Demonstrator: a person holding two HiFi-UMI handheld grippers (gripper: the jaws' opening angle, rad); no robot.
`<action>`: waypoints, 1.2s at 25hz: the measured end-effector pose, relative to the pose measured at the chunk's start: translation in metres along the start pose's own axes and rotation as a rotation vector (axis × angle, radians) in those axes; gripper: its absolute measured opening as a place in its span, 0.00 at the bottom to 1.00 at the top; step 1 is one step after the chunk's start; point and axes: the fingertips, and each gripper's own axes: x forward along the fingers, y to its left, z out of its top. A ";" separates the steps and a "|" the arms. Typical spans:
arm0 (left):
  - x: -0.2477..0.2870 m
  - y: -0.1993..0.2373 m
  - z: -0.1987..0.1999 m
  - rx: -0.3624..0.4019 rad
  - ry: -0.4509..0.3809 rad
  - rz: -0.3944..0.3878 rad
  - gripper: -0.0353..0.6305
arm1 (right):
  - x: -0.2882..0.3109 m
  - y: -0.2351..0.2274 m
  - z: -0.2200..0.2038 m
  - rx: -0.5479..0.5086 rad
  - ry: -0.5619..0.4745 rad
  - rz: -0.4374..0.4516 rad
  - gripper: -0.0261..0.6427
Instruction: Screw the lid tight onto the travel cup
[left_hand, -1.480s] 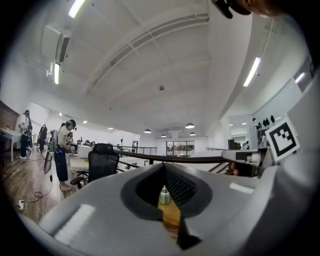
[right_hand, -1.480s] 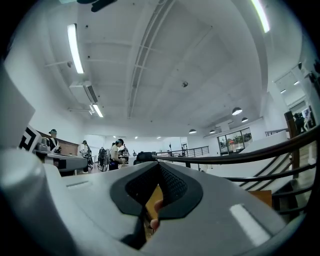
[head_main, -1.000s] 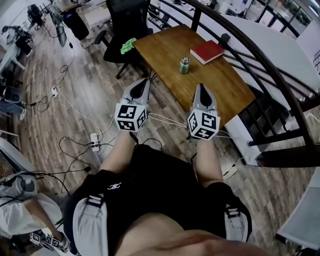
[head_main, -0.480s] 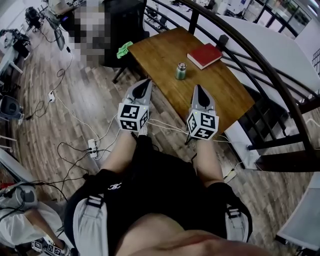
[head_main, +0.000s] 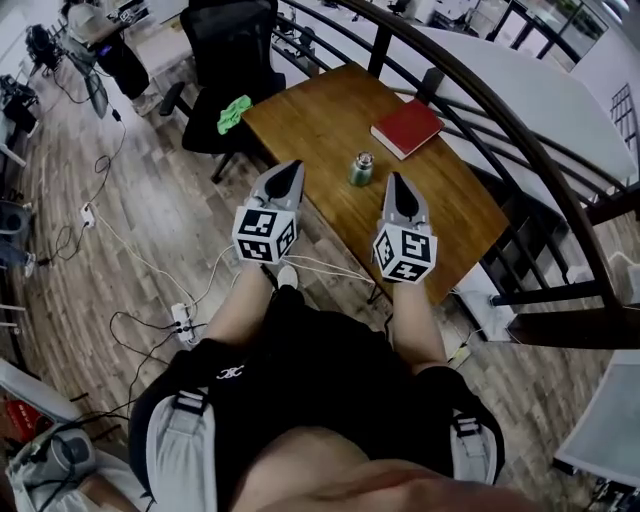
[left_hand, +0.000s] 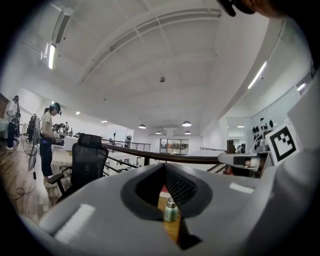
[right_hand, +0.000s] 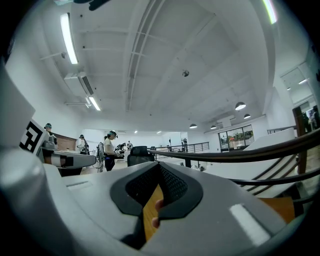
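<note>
The travel cup (head_main: 361, 168), green with a silver lid on top, stands upright near the middle of the wooden table (head_main: 320, 115). My left gripper (head_main: 289, 170) is shut and empty, and its tip hangs by the table's near edge, left of the cup. My right gripper (head_main: 398, 182) is also shut and empty, over the table's near part, right of and nearer than the cup. In the left gripper view the cup (left_hand: 170, 210) shows small and far off through the gap under the closed jaws of the left gripper (left_hand: 164, 167). The right gripper (right_hand: 159, 165) view shows only table wood through its gap.
A red book (head_main: 407, 128) lies on the table behind the cup. A black office chair (head_main: 228, 45) with a green cloth (head_main: 235, 113) stands at the table's left end. A dark curved railing (head_main: 520, 130) runs behind the table. Cables and a power strip (head_main: 181, 318) lie on the floor.
The table and cup have drawn closer to both grippers. The tips now reach the table's near edge. Both grippers stay shut.
</note>
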 end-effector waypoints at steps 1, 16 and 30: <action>0.007 0.006 0.003 0.006 -0.001 -0.022 0.13 | 0.008 0.003 0.003 0.000 -0.009 -0.002 0.04; 0.110 0.092 0.003 -0.030 0.045 -0.297 0.13 | 0.113 0.015 -0.008 0.014 0.034 -0.226 0.04; 0.152 0.090 -0.021 -0.090 0.076 -0.390 0.13 | 0.123 -0.019 -0.018 -0.036 0.022 -0.298 0.04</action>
